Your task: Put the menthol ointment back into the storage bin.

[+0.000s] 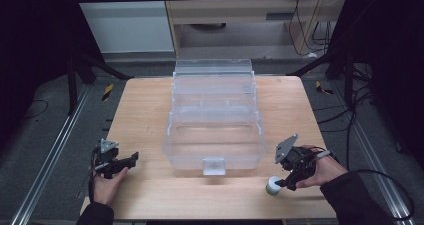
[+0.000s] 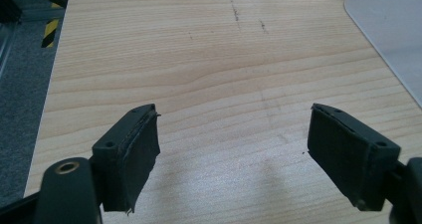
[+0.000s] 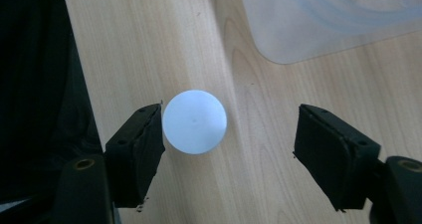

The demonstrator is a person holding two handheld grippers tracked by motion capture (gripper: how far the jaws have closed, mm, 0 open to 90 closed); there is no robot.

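A clear plastic tiered box (image 1: 215, 117) stands open in the middle of the wooden table (image 1: 145, 110). A small round container with a white lid and green body (image 1: 273, 186) stands near the table's front right. My right gripper (image 1: 290, 184) hovers over it, open. In the right gripper view the white lid (image 3: 194, 121) lies between the jaws, close against the left pad (image 3: 141, 149) and apart from the other. My left gripper (image 1: 127, 161) rests open at the front left, with bare wood between its pads (image 2: 132, 154).
The box's clear corner (image 3: 328, 22) lies just beyond the right gripper. The table's left edge and grey floor (image 2: 20, 79) are near the left gripper. Metal frame rails (image 1: 55, 145) run along both sides of the table.
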